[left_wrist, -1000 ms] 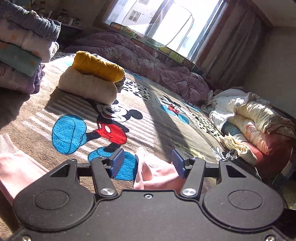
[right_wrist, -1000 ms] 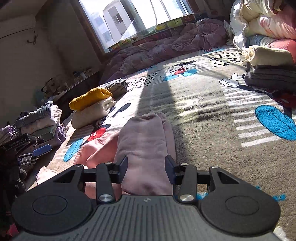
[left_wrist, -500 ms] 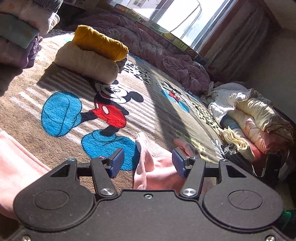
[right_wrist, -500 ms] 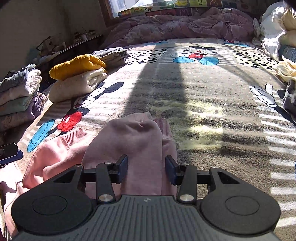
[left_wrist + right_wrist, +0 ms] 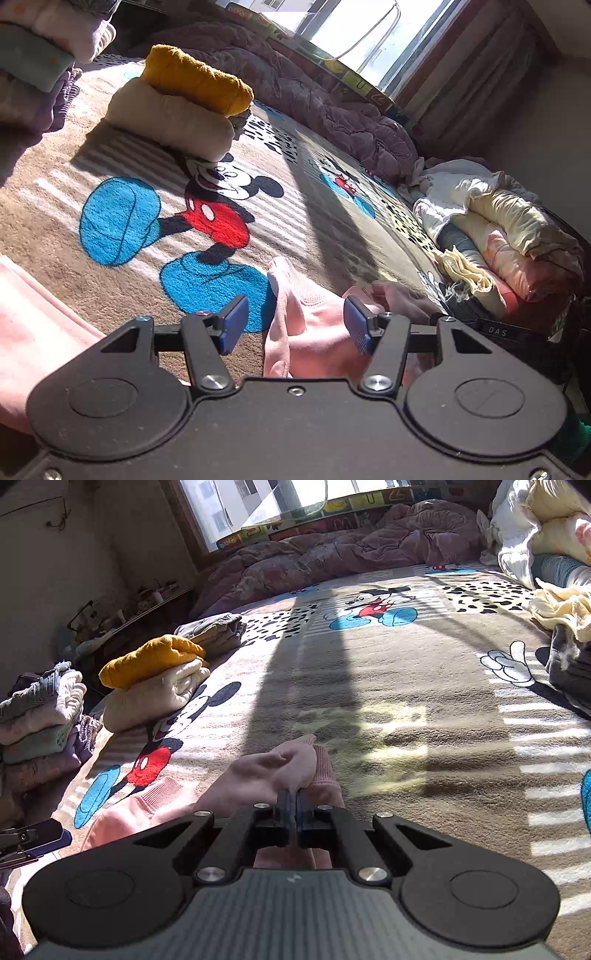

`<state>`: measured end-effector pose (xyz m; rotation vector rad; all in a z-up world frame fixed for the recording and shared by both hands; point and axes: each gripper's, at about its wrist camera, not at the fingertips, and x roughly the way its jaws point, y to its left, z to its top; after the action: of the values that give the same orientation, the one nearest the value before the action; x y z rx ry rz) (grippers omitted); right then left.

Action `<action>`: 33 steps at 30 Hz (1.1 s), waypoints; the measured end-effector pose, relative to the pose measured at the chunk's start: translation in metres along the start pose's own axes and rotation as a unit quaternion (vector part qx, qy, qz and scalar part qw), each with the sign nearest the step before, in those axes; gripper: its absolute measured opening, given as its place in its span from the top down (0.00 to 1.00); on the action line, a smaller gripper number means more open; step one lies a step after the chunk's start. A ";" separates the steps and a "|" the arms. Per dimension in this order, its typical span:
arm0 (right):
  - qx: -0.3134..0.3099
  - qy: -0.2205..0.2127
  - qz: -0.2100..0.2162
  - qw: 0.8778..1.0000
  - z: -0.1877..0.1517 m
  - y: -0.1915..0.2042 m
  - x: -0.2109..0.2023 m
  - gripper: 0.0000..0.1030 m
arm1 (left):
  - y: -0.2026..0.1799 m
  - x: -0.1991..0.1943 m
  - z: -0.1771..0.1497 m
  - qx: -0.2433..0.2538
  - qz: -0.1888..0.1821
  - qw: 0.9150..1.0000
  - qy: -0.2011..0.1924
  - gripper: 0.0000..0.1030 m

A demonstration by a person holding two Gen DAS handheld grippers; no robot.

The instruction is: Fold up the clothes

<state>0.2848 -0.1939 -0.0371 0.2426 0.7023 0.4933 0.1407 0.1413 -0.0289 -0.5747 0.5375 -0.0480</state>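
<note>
A soft pink fleece garment (image 5: 266,771) with ribbed cuffs lies bunched on the plush cartoon-print blanket (image 5: 406,701), near the close edge of both views. The right gripper (image 5: 290,799) has its jaws pressed together on a gathered fold of that garment, the fabric puckering at the pads. The left gripper (image 5: 291,325) stands with its jaws apart, blue ridged pads (image 5: 232,325) on either side of a ribbed pink cuff (image 5: 295,291) without pressing it. To the left, a mustard knit (image 5: 195,79) sits on a cream folded bundle (image 5: 170,118), beside a taller stack of folded clothes (image 5: 40,716). A rumpled purple quilt (image 5: 332,550) borders the far edge under the window; loose laundry (image 5: 498,229) heaps at the right. The sunlit striped middle of the blanket lies bare.
</note>
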 end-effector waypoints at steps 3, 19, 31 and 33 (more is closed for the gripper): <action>0.033 -0.034 -0.016 0.999 0.003 -0.022 -0.030 0.95 | 0.000 -0.001 0.000 0.002 -0.001 1.000 -0.001 0.46; 0.232 -0.158 -0.173 0.944 -0.085 -0.152 -0.173 0.95 | 0.004 0.000 -0.007 0.000 0.012 1.000 0.009 0.46; 0.263 -0.142 -0.259 0.919 -0.133 -0.155 -0.196 0.90 | 0.010 -0.017 -0.008 -0.007 0.036 0.999 -0.002 0.46; 0.251 -0.148 -0.242 0.925 -0.136 -0.138 -0.199 0.90 | 0.009 -0.026 -0.008 -0.009 0.036 0.999 -0.008 0.46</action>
<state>0.1115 -0.4075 -0.0792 0.5939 0.5553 -0.2065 0.1135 0.1493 -0.0271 -0.5722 0.5425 0.0300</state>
